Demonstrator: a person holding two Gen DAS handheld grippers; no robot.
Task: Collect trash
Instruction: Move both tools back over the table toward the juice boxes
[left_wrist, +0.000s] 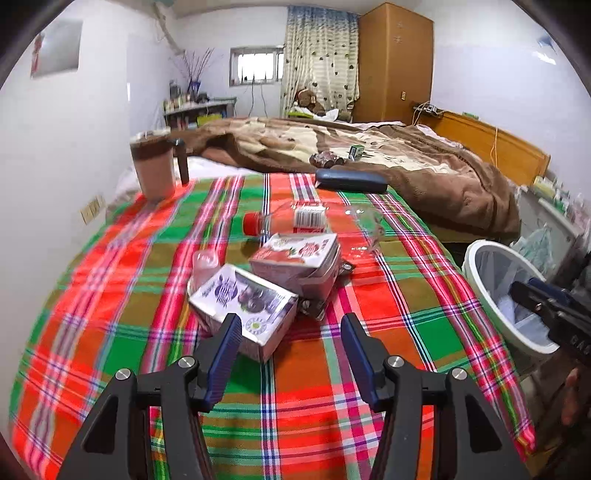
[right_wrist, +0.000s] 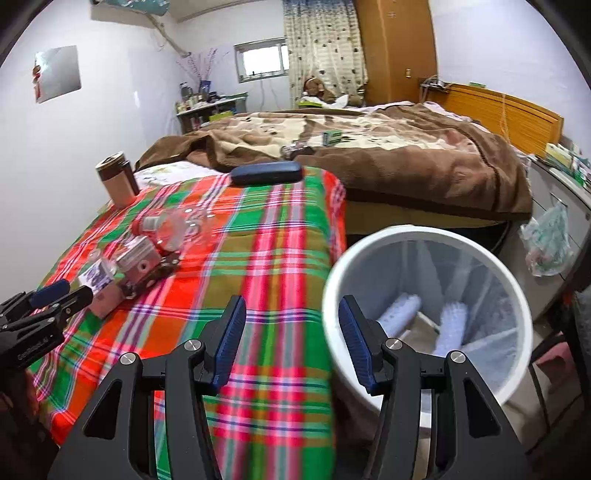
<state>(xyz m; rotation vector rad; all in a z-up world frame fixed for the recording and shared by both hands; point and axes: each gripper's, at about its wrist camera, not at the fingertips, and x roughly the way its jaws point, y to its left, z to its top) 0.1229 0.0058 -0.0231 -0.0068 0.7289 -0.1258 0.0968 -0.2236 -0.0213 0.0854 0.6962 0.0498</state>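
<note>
On the plaid cloth (left_wrist: 110, 280) lie a purple drink carton (left_wrist: 243, 295), a red drink carton (left_wrist: 299, 258), a clear bottle with a red cap (left_wrist: 291, 218) and a small clear cup (left_wrist: 205, 262). My left gripper (left_wrist: 290, 325) is open just in front of the purple carton, its left finger beside it. My right gripper (right_wrist: 291, 310) is open and empty over the cloth's edge, next to the white trash bin (right_wrist: 517, 295). The bin (left_wrist: 476, 266) holds some pale rolled trash (right_wrist: 399, 314). The cartons also show in the right wrist view (right_wrist: 110, 280).
A brown tumbler (left_wrist: 153, 166) stands at the cloth's far left. A dark blue case (left_wrist: 351, 181) lies at its far edge. Beyond is a bed with a brown blanket (left_wrist: 424, 166). A plastic bag (right_wrist: 546, 243) hangs right of the bin.
</note>
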